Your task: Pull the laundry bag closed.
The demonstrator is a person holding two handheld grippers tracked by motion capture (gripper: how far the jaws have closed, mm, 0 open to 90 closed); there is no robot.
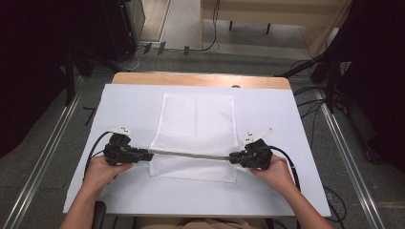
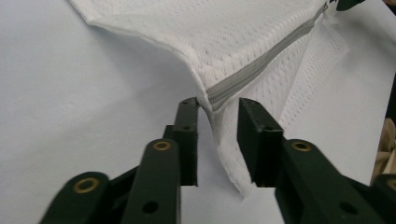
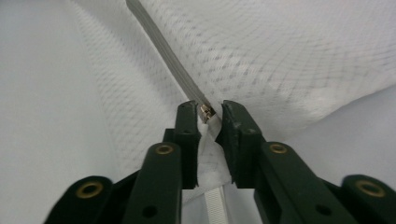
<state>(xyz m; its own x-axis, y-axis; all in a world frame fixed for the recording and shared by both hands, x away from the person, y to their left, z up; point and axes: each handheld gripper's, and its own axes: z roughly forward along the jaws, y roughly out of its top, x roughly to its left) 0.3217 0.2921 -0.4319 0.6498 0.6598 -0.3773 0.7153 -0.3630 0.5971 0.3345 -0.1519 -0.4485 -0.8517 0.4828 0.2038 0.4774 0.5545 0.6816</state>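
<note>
A white mesh bag (image 1: 196, 124) lies flat on the white-covered table (image 1: 124, 105). Its grey zipper (image 1: 188, 154) runs as a raised straight line between my two grippers near the bag's front edge. My left gripper (image 1: 143, 153) is at the zipper's left end. In the left gripper view its jaws (image 2: 218, 105) stand apart, and the zipper end (image 2: 261, 65) and a fold of mesh hang loose between them. My right gripper (image 1: 234, 158) is at the other end. Its jaws (image 3: 208, 108) are slightly apart around the metal zipper slider (image 3: 206, 112) and a white fabric tab.
The table's wooden far edge (image 1: 200, 78) shows beyond the white cover. Bare cover lies left and right of the bag and in front of it. Cables (image 1: 286, 157) trail from both grippers, and dark stands and floor cables surround the table.
</note>
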